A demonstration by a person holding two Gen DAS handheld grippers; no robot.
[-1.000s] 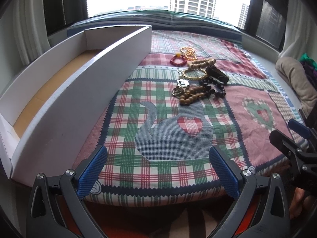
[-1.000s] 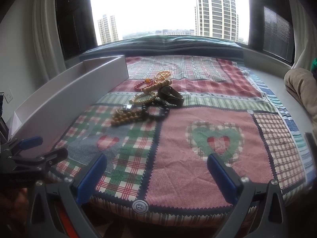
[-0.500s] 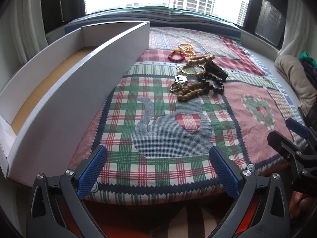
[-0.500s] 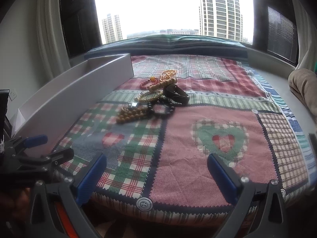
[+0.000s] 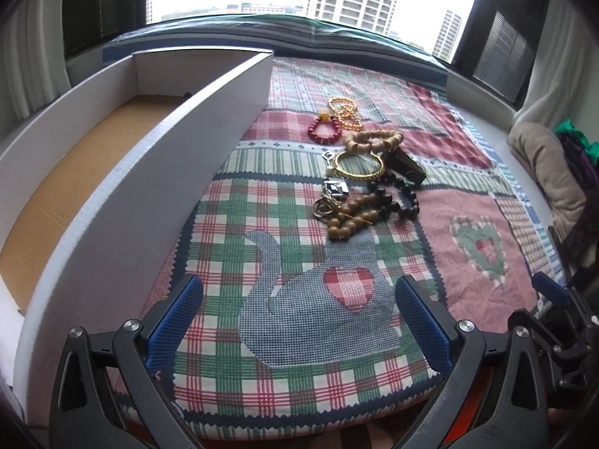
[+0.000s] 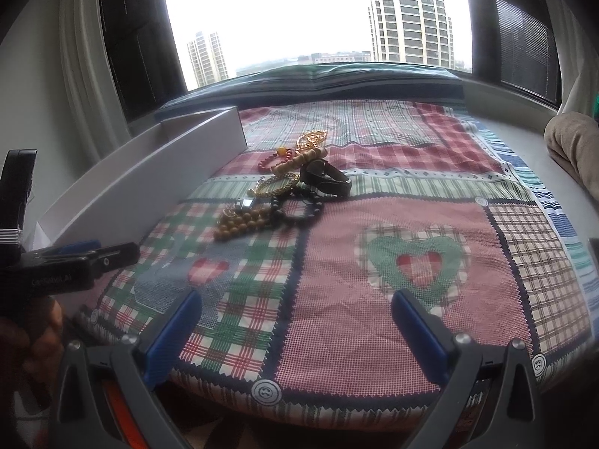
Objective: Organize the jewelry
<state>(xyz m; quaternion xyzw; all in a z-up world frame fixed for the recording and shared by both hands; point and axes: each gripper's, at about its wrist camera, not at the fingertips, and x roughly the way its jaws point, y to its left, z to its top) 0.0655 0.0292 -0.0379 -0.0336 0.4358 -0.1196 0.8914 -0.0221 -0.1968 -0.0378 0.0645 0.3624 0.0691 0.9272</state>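
Two blue-padded fingers of the left gripper (image 5: 299,321) spread wide, empty, over the patchwork quilt (image 5: 310,321); the jewelry pile (image 5: 359,172) lies ahead, right of the white box (image 5: 149,194). From the right wrist, the right gripper (image 6: 295,333) gapes empty too, the jewelry pile (image 6: 284,191) well beyond it

Both wrist views look low across the quilt (image 5: 299,336) toward the window, sharing the jewelry pile (image 6: 284,191).

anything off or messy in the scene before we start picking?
Jewelry is heaped, not laid out: the brown bead bracelet, black bead bracelet and gold bangle overlap on the quilt, so a single-piece grasp looks tricky. The white box looks empty apart from a small dark speck. Nothing looks damaged.
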